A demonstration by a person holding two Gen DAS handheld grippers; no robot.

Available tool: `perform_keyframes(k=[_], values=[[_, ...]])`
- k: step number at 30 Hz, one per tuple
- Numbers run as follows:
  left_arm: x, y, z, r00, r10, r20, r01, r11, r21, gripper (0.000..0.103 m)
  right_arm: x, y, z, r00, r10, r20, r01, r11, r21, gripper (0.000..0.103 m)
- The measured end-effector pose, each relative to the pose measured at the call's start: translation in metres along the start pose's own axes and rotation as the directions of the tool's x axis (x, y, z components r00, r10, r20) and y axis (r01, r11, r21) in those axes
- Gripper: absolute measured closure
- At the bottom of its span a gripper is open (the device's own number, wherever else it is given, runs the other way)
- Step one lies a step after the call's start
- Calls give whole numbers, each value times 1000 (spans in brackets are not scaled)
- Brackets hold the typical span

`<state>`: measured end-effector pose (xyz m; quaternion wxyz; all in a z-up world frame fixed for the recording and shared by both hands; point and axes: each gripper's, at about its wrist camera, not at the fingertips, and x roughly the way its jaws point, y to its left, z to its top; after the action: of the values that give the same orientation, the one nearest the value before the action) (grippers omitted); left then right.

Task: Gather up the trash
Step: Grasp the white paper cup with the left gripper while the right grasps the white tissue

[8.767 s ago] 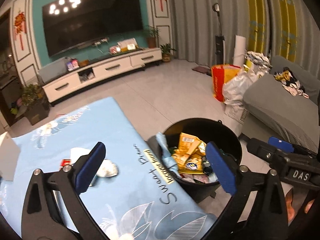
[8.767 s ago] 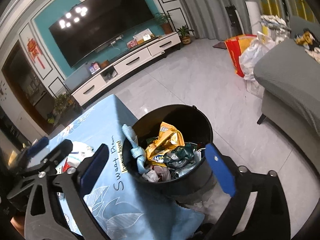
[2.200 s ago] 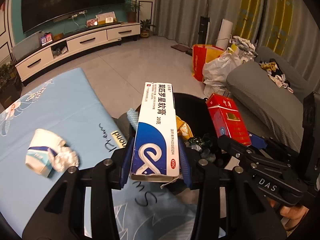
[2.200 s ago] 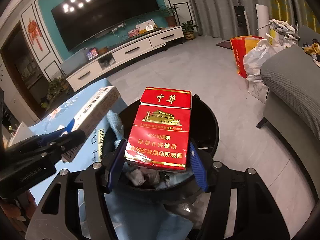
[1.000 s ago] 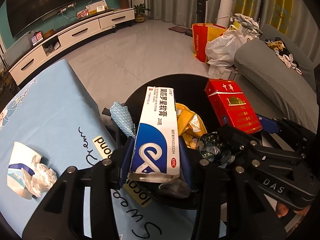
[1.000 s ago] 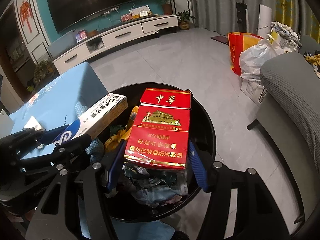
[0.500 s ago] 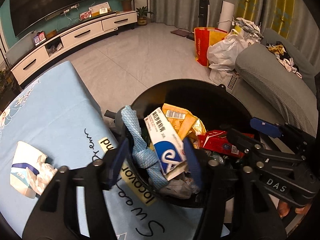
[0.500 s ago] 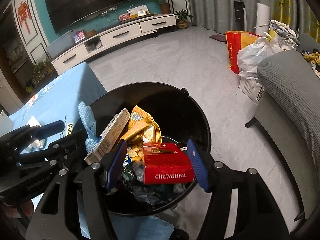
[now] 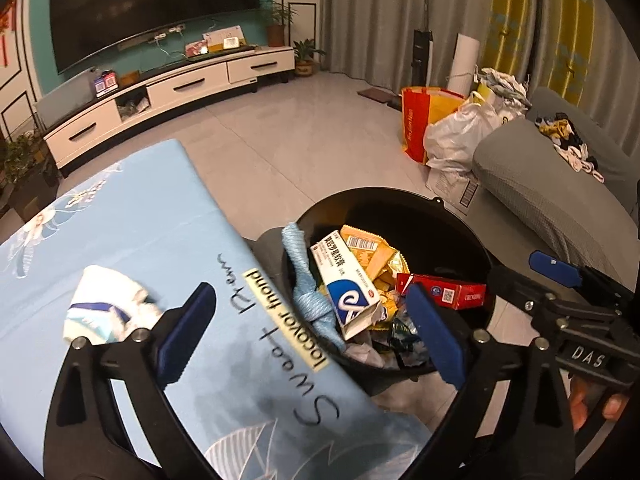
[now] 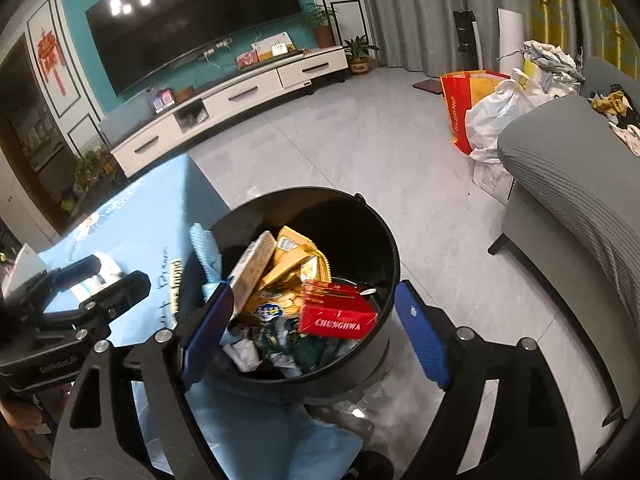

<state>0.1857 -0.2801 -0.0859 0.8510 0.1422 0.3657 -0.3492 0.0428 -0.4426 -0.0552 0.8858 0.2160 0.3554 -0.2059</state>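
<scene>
- Left gripper [image 9: 312, 334]: jaws spread wide, nothing between them. It hangs over the edge where the counter meets the bin.
- Right gripper [image 10: 316, 338]: jaws spread wide, nothing held; directly above the bin mouth.
- Round black plastic trash bin [image 9: 472, 236] [image 10: 384, 240]: on the grey tiled floor, just beside the counter. Ahead of the left jaws and partly between them; framed between the right jaws.
- White-and-blue cardboard medicine box [image 9: 344, 280] [image 10: 250, 272]: inside the bin, tilted, leaning on the trash pile, just ahead of the left jaws.
- Red cigarette pack marked CHUNGHWA [image 10: 338, 312] [image 9: 442, 290]: inside the bin, lying on the pile, between the right jaws, right of the medicine box.
- Crumpled yellow snack wrappers [image 9: 378, 258] [image 10: 292, 268]: in the bin between the box and the pack.
- Knotted light-blue cloth strip [image 9: 306, 280] [image 10: 202, 248]: hangs over the bin rim on the counter side.
- Crumpled white-and-blue paper wrapper [image 9: 104, 306]: lies on the counter, just beyond the left jaw of the left gripper, well apart from the bin.
- Counter covered with a light-blue printed cloth [image 9: 132, 208] [image 10: 132, 220]: under and left of the left jaws.
</scene>
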Motion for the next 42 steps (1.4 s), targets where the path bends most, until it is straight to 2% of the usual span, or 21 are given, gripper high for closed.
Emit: perform_keyframes(k=[7,13,17,22,24,27,30,33,36,39,42], values=[[-47,24,-13,998,43,38,-41,998,-55,3,-21,13,-3,997,71,7,-71,997,22,16],[-84,60,-35,995,88,45,-82,987,-135,3,-35,43,-10,995,102,-8,-102,994,-29,16],[-102,106,-62,991,130,21,-119,955,-273,3,-38,62,-17,992,122,-21,-123,990,-68,16],[-118,159,-99,982,185,22,-157,885,-438,3,-32,96,-28,985,159,-67,-167,975,-149,16],[-121,173,-113,977,214,6,-187,865,-465,3,-29,107,-31,982,172,-81,-184,966,-184,16],[-120,187,-126,968,248,-39,-237,851,-469,3,-19,126,-39,975,195,-110,-215,949,-231,16],[-117,196,-133,969,239,-65,-241,852,-465,3,-4,144,-46,965,221,-143,-253,927,-276,16],[-109,203,-133,980,187,-74,-200,864,-462,3,14,160,-50,953,241,-182,-288,909,-301,16],[-98,210,-129,984,162,-72,-177,858,-481,3,33,177,-50,943,264,-203,-318,894,-315,16],[-86,216,-120,987,146,-61,-157,860,-486,3,51,191,-47,940,272,-203,-329,881,-341,16],[-71,219,-106,990,138,-42,-142,879,-456,3,74,206,-43,942,261,-211,-324,868,-376,19]])
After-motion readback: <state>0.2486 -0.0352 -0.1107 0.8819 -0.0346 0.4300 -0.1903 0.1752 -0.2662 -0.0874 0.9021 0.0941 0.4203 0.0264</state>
